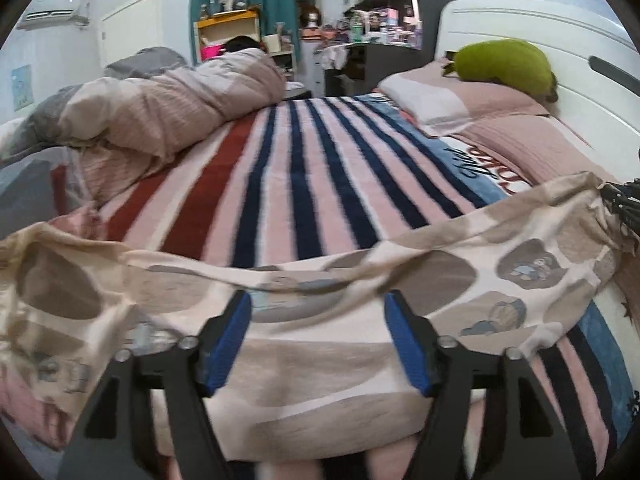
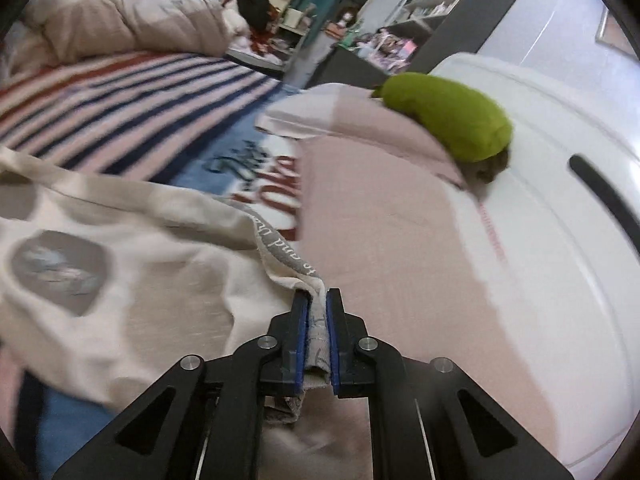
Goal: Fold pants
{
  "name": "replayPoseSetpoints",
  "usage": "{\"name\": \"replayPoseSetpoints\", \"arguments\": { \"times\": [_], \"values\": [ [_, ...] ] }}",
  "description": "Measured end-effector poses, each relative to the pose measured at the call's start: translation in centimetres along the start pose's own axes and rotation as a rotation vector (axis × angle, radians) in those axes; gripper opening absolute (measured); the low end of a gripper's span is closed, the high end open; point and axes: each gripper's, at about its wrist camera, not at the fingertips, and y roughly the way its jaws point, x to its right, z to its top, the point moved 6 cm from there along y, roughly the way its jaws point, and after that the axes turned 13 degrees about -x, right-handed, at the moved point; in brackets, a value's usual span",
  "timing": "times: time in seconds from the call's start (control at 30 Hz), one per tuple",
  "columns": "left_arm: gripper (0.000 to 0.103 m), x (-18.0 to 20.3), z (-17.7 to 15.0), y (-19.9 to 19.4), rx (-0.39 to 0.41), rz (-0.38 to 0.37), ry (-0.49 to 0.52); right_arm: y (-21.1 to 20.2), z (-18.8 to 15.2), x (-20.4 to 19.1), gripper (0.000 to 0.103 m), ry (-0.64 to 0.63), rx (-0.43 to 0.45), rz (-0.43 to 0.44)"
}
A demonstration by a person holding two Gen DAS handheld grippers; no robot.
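Striped blanket [image 1: 304, 184] covers the bed, and on its near edge lie the pants [image 1: 320, 344], over which the left tongs [image 1: 316, 308] stand open, while the right tongs [image 2: 318, 300] are closed on the waistband [image 2: 286, 252].

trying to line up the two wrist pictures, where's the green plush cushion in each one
Left wrist view: the green plush cushion is at upper right, lying on the pink pillow against the white headboard.
Right wrist view: the cushion is right of centre in the upper half, on the same pillow.
Shared landmark: the striped red, pink and navy blanket, left of the pillow in both views.
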Motion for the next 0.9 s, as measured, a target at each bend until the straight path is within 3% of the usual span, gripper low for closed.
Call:
{"name": "replayPoseSetpoints", "arguments": {
  "times": [0.07, 0.13, 0.17, 0.23, 0.3, 0.37, 0.43, 0.57, 0.8, 0.87, 0.9],
  "values": [
    [0.068, -2.2, -0.4, -0.6, -0.025, 0.013, -0.036, 1.0, 0.4, 0.8, 0.011, 0.009, -0.025, 0.004],
    [0.071, -4.6, -1.2, -1.3, -0.06, 0.032, -0.077, 1.8, 0.6, 1.6, 0.038, 0.046, -0.05, 0.051],
    [0.074, -5.7, -1.7, -1.9, -0.068, 0.038, -0.1, 1.7, 0.7, 2.0, 0.045, 0.066, -0.045, 0.077],
    [0.075, -8.0, -2.7, -3.2, -0.078, 0.04, -0.155, 1.1, 0.7, 2.7, 0.068, 0.114, -0.026, 0.134],
    [0.075, -9.9, -3.5, -4.3, -0.089, 0.042, -0.194, 0.1, 0.0, 3.2, 0.08, 0.175, -0.016, 0.228],
    [0.077, -12.6, -4.6, -5.4, -0.105, 0.08, -0.254, -0.7, -1.1, 2.7, 0.081, 0.215, -0.038, 0.347],
    [0.077, -14.2, -5.4, -6.0, -0.117, 0.12, -0.269, -1.1, -2.4, 1.7, 0.088, 0.209, -0.066, 0.395],
    [0.077, -18.7, -6.8, -6.2, -0.15, 0.258, -0.294, -0.6, -4.3, -0.9, 0.089, 0.098, -0.093, 0.333],
    [0.077, -23.7, -6.7, -4.8, -0.143, 0.329, -0.341, 2.3, -4.9, -3.2, 0.088, 0.084, -0.138, 0.303],
    [0.077, -24.3, -6.0, -4.3, -0.124, 0.373, -0.318, 2.7, -4.6, -3.9, 0.078, 0.08, -0.134, 0.293],
    [0.077, -24.6, -5.7, -4.0, -0.125, 0.392, -0.309, 2.8, -4.6, -4.2, 0.064, 0.079, -0.139, 0.3]
  ]
}}
